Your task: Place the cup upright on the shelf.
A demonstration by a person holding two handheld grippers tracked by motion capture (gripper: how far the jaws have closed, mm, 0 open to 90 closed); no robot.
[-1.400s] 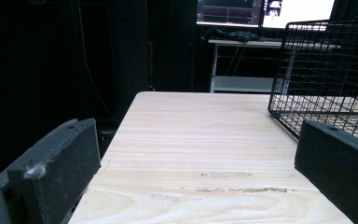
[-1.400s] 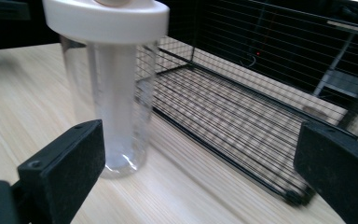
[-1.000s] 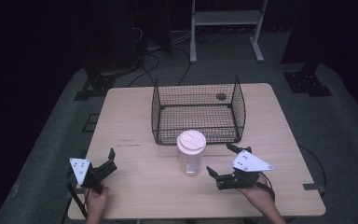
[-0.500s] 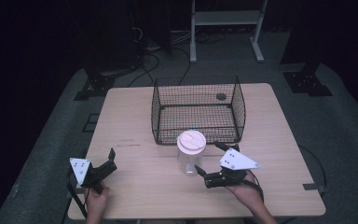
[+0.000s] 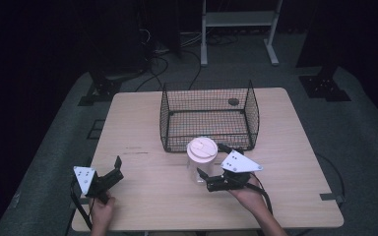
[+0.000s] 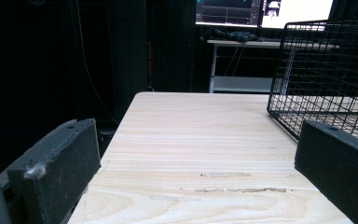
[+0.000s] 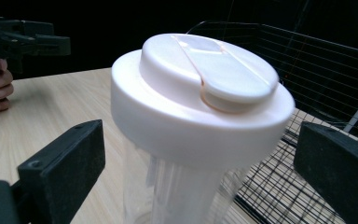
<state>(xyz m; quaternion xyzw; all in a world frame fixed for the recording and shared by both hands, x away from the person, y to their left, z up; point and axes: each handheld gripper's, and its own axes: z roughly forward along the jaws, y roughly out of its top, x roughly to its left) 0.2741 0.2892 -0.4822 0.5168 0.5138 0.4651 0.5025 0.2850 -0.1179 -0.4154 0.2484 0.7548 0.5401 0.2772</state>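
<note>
A clear plastic bottle [image 5: 197, 168] with a wide white lid [image 5: 202, 149] stands upright on the wooden table [image 5: 142, 196], just in front of a black wire basket [image 5: 165, 123]. My right gripper [image 5: 211, 160] is open, one jaw on each side of the bottle below the lid, not pressing on it. In the right gripper view the lid [image 7: 200, 88] and the clear body [image 7: 182, 196] sit between the two black jaws with gaps on both sides. My left gripper [image 5: 117, 168] is open with nothing between its jaws, low over the table near the front left corner.
The basket [image 6: 326, 70] is open-topped, with a small dark object [image 5: 233, 102] at its back right. Behind the table are a white-legged stand [image 5: 236, 19] and cables on the floor. The other hand and its gripper [image 7: 23, 39] appear far left in the right gripper view.
My right gripper has moved left and forward from the bottle's right side, so its jaws now stand around the bottle. The left gripper has not moved.
</note>
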